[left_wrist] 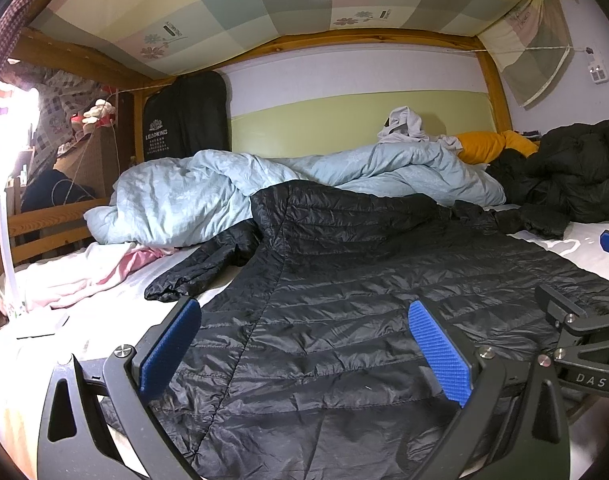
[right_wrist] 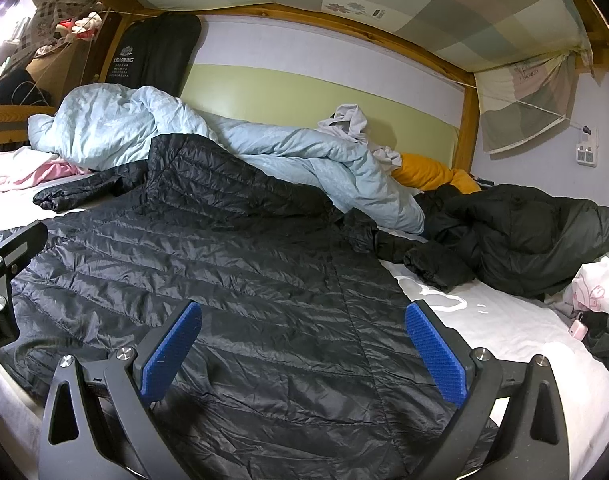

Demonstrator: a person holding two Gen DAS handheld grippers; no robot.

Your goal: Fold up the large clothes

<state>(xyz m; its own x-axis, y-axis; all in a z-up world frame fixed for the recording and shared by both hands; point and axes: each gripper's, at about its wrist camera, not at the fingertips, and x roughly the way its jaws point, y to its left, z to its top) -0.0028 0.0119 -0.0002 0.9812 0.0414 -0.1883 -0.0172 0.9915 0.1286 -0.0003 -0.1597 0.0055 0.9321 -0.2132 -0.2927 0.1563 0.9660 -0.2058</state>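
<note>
Left gripper point(left_wrist: 304, 344): jaws spread wide, empty, poised over hem of black quilted puffer jacket point(left_wrist: 344, 280). Right gripper point(right_wrist: 304, 344): likewise released, above same jacket, spread flat on white bedsheet point(right_wrist: 504, 340).

Risks: slick shell slipping from pads; far sleeve point(right_wrist: 388, 240) lies bunched against second black coat point(right_wrist: 524, 232), may snag; blue duvet point(left_wrist: 176, 196) touches collar, may drag along.

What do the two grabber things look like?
Both the left gripper and the right gripper have black frames with curved arms, triangle cut-outs and silver screws. Each finger wears a bumpy blue pad. The right gripper's side shows white letters, "DAS".
</note>
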